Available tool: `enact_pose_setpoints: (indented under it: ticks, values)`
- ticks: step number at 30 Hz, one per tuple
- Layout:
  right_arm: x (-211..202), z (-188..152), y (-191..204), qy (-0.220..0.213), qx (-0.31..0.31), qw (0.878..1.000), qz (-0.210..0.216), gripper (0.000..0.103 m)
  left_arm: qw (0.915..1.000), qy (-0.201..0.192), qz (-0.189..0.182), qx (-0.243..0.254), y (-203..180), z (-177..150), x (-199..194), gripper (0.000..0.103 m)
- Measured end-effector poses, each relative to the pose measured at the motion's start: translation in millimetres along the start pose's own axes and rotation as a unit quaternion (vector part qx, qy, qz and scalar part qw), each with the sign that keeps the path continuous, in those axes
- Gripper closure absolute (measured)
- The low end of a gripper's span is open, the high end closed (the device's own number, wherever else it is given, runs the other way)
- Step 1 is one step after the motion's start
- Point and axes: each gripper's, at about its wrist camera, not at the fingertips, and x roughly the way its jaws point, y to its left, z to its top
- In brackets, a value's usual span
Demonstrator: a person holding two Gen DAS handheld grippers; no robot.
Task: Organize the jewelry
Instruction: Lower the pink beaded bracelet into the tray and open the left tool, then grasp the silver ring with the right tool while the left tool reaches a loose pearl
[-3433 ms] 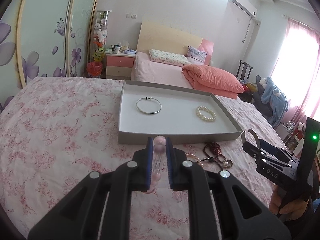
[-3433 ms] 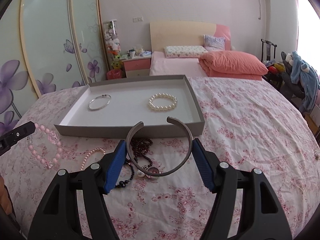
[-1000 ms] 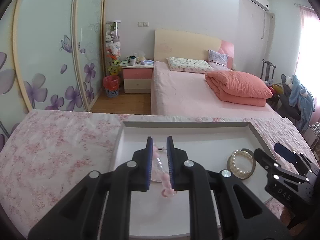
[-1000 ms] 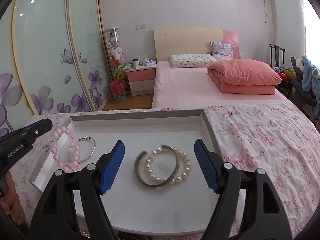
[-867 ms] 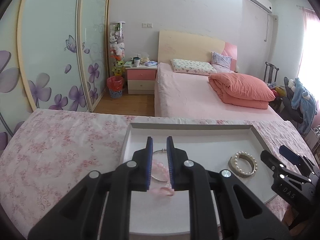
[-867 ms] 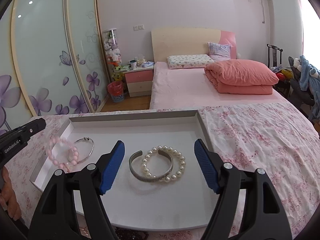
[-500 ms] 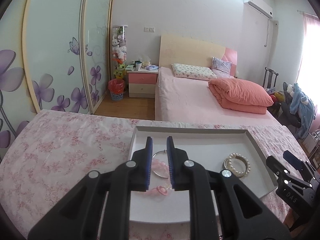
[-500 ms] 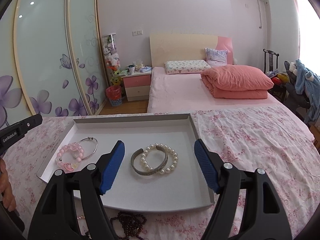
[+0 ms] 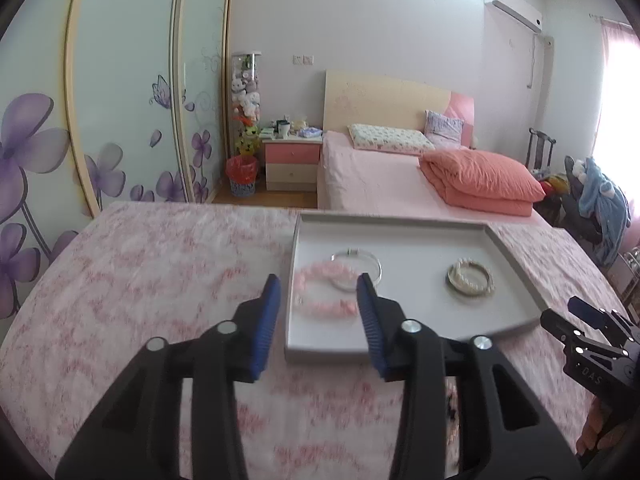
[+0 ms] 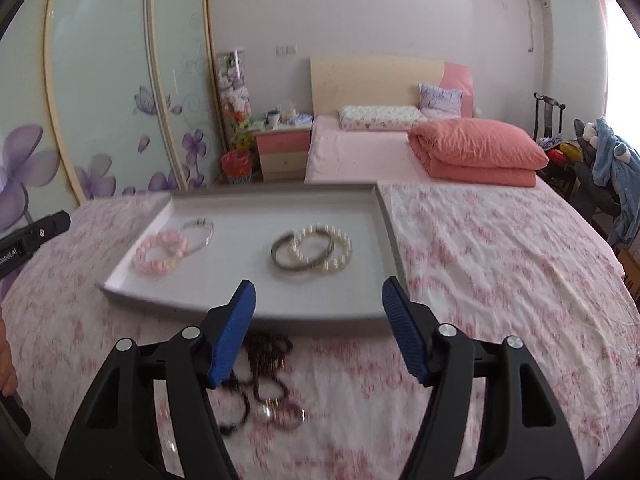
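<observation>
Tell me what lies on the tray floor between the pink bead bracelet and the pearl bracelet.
Right wrist view: mostly bare tray; a thin silver bangle overlaps the pink bracelet, a grey cuff overlaps the pearls.

matt grey tray (image 10: 390, 240), glossy pearl bracelet (image 10: 325, 252), dull metal cuff (image 10: 280, 258), soft floral cloth cover (image 10: 500, 260)

Landmark is the bed (image 9: 380, 184) with pink sheets at the back. A folded coral duvet (image 9: 480, 178) sits on its right side, and a floral pillow (image 9: 388, 142) and a small lilac one (image 9: 443, 130) lie up by the cream headboard (image 9: 384, 96). Just left of the bed there's a pink nightstand (image 9: 292, 160) with clutter on top, then a red bin (image 9: 241, 174) further left. Sliding wardrobe doors (image 9: 120, 100) with purple flowers run along that side. Right of the bed, a chair with blue clothing (image 9: 604, 204). Aircon (image 9: 512, 8) up high.
</observation>
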Motion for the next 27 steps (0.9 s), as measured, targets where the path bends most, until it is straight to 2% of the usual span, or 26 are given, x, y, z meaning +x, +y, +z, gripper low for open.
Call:
enact_pose_setpoints:
  ticks: [2, 4, 7, 11, 23, 25, 27]
  values:
    - [1, -13, -2, 0.026, -0.008, 1.0, 0.007, 0.045, 0.9999, 0.01, -0.007, 0.004, 2, -12, -4, 0.049]
    - [3, -27, -6, 0.053, -0.012, 0.998, 0.02, 0.049, 0.9997, 0.019, -0.015, 0.009, 3, -25, -7, 0.043]
    - [4, -44, -5, 0.084, -0.024, 0.996, 0.032, 0.053, 0.9988, 0.04, -0.02, 0.017, 4, -41, -6, 0.04]
    - [6, -59, 4, 0.11, -0.056, 0.992, 0.042, 0.062, 0.997, 0.068, -0.032, 0.017, 4, -56, 0, 0.039]
    - [19, -50, 20, 0.113, -0.07, 0.99, 0.045, 0.075, 0.9941, 0.088, -0.055, 0.031, -12, -63, 8, 0.039]
    - [19, -49, 19, 0.113, -0.067, 0.991, 0.039, 0.08, 0.9932, 0.094, -0.06, 0.033, -16, -65, 10, 0.039]
    - [20, -48, 14, 0.112, -0.052, 0.992, 0.023, 0.08, 0.992, 0.1, -0.068, 0.037, -22, -67, 11, 0.04]
